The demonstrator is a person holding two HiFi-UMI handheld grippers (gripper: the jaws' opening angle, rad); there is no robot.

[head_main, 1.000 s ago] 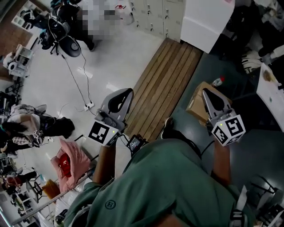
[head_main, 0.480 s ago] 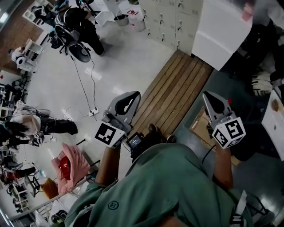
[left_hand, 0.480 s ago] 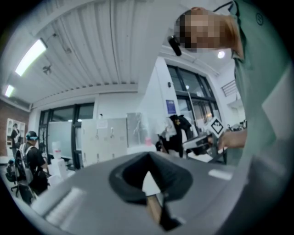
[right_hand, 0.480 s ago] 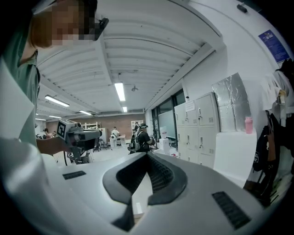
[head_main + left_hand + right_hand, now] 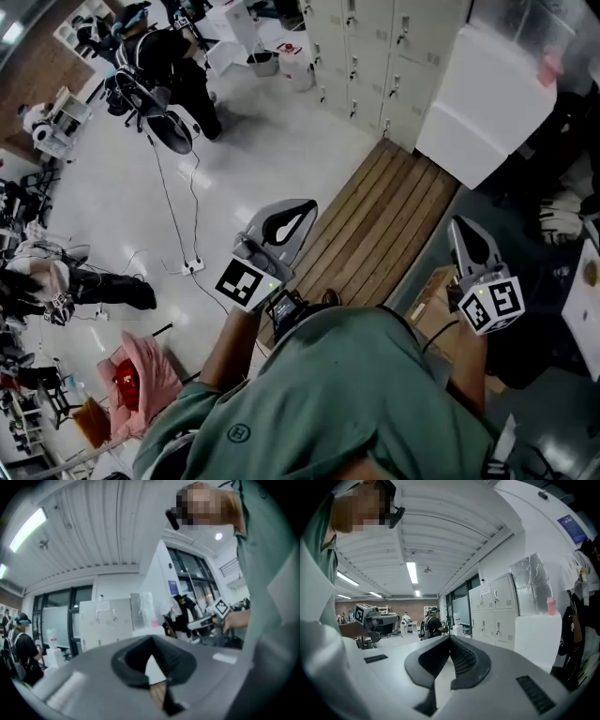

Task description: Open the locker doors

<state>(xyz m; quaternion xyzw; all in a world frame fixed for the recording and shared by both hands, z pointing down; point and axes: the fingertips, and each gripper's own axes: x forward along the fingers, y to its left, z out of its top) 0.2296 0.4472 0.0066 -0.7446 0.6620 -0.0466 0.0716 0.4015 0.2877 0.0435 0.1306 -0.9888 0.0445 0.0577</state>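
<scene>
- Against the frame a second ago, the lockers (image 5: 375,56) are seen much further into the head view: more of their rows is shown at the far edge, where only a strip was seen before.
- The left claw (image 5: 300,208) and the right claw (image 5: 461,230) are both carried further forward, toward the far side of the room, and are held about level.
- The wooden platform (image 5: 375,225) is now reached by the left claw's tip, which was short of it earlier.
- The white cabinet (image 5: 487,103) at the far right is shown larger and nearer than before.
- The left claw is clenched with nothing in it: in the left gripper view its tips (image 5: 151,638) are met.
- The right claw is likewise clenched and empty, its ribbed pads (image 5: 461,656) pressed together at the tip.
- The lockers' doors are all seen closed, and the lockers stand well apart from both claws, beyond the platform.
- Between the claws and the lockers lie the platform and bare floor (image 5: 262,159); a pink cup (image 5: 551,605) is set on top of the white cabinet.
- A cardboard box (image 5: 439,298) lies near the right claw.
- On the floor at the left a power strip (image 5: 192,267) with its cable, an office chair (image 5: 155,108), a bucket (image 5: 264,64) and a pink bag (image 5: 136,375) are seen.
</scene>
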